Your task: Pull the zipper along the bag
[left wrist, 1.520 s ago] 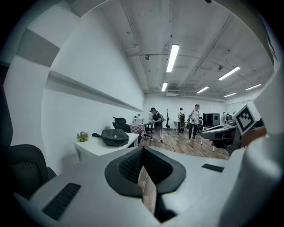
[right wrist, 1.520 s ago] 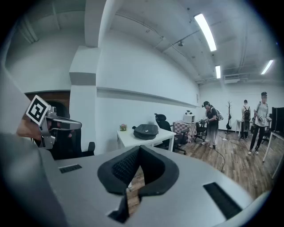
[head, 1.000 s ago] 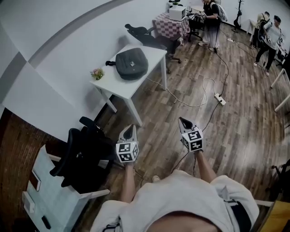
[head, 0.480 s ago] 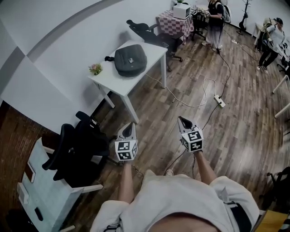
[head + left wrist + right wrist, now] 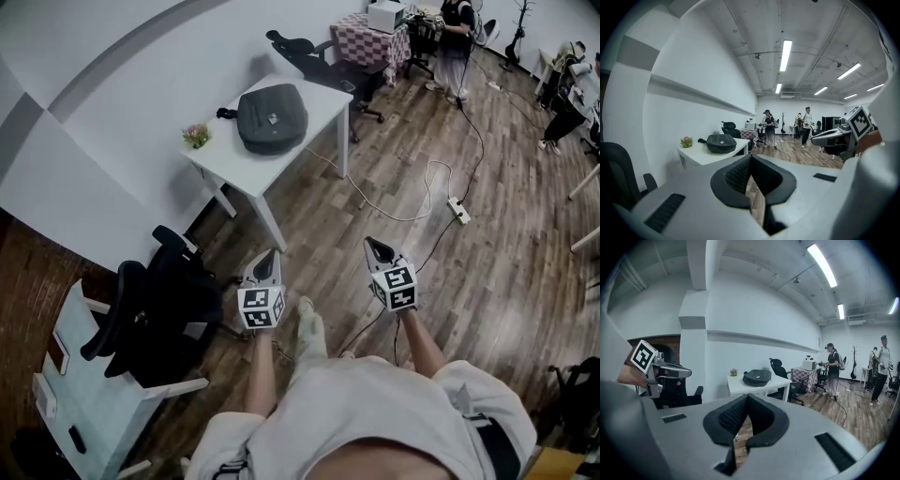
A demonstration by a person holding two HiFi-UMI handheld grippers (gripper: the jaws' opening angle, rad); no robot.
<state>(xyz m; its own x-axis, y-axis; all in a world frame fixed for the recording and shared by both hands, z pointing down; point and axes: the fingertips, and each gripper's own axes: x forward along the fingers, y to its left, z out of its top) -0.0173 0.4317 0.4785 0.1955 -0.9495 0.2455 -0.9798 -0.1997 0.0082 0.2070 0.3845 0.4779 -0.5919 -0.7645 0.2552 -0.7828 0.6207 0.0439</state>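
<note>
Holding my left gripper [image 5: 270, 255] and right gripper [image 5: 373, 244] shut, empty; dark grey rounded fabric bag [image 5: 273, 117] lies flat on white table [image 5: 323, 101], strap end toward wall, long axis unclear.

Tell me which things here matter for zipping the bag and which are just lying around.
For the job: dark bag on the white table; left gripper and right gripper, both shut and empty.

Just lying about: flower pot, black office chair, power strip on the floor, checkered table.
</note>
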